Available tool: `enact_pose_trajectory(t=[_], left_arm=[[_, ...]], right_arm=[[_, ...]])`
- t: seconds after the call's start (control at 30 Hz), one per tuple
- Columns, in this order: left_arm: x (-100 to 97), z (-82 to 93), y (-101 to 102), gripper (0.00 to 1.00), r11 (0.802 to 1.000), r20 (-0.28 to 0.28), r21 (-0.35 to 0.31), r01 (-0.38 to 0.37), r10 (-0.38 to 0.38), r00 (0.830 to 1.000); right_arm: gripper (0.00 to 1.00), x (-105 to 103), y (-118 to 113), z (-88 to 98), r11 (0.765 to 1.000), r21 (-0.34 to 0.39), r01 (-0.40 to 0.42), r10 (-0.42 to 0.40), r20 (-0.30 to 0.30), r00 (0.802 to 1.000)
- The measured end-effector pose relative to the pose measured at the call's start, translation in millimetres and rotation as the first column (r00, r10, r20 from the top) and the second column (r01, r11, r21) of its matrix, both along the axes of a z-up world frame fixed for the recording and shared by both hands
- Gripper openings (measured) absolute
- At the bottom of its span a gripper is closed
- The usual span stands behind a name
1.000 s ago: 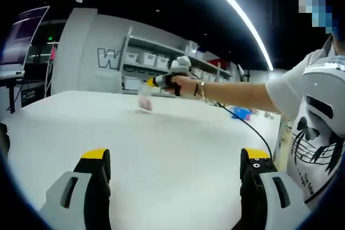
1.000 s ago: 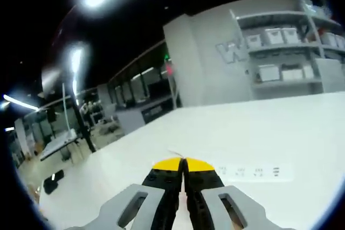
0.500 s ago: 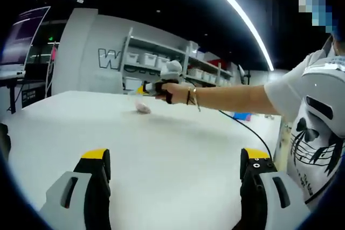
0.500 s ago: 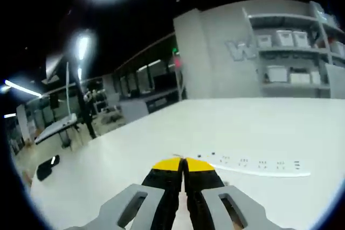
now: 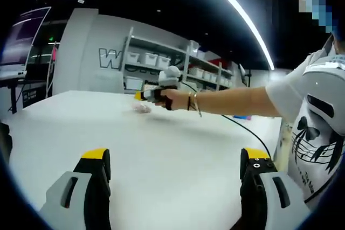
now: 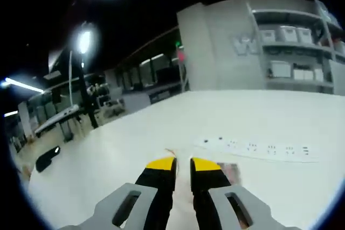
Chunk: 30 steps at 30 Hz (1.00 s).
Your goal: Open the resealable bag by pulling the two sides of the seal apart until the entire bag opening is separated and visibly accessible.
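The resealable bag, small, clear, with pinkish contents, lies on the white table far ahead in the left gripper view. A person's outstretched hand holds my right gripper just above it there. In the right gripper view the right gripper has its yellow-tipped jaws a narrow gap apart. The bag lies flat behind the right jaw, with a thin clear edge showing over the tips. My left gripper stands wide open near the table's front, holding nothing.
A white power strip lies on the table just beyond the bag. Shelves with white bins stand behind the table. The person's arm and a thin cable reach across the right side.
The right gripper's jaws have parted from shut to a narrow gap, and it has sunk toward the table with the bag. The left gripper has not moved.
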<state>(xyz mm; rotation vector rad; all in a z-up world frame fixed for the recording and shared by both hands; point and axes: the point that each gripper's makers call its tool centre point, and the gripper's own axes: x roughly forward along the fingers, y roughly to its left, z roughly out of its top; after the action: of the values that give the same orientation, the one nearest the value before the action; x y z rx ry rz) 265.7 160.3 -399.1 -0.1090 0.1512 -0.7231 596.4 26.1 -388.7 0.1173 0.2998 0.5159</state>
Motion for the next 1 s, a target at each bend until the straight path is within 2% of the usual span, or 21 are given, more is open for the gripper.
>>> enact_pose_trajectory(t=[0.2,0.43,0.6,0.83,1.0], left_arm=[[-4.3,-0.2,-5,0.99,1.000,0.004,0.025,0.012,-0.012,1.000],[-10.5,6.1,-11,0.99,0.999,0.019,0.033,0.018,-0.019,1.000],[-14.6,10.2,-17,0.99,0.999,0.029,0.038,0.026,-0.027,0.999],[-17.9,16.2,-19,0.99,0.999,0.045,0.028,0.024,-0.025,0.999],[-19.7,16.1,-22,0.99,0.999,0.042,0.017,0.031,-0.032,0.999]], right_arm=[[0.10,-17,1,9.6,0.999,0.048,-0.015,0.014,0.014,1.000],[0.11,-38,2,21.7,0.998,0.063,-0.030,0.028,0.039,0.999],[0.11,-37,-3,22.2,0.997,0.059,-0.042,0.040,0.043,0.998],[0.12,-35,-16,21.3,0.999,0.003,-0.041,0.041,0.076,0.996],[0.25,-38,-17,14.9,0.997,-0.065,-0.036,0.042,0.089,0.995]])
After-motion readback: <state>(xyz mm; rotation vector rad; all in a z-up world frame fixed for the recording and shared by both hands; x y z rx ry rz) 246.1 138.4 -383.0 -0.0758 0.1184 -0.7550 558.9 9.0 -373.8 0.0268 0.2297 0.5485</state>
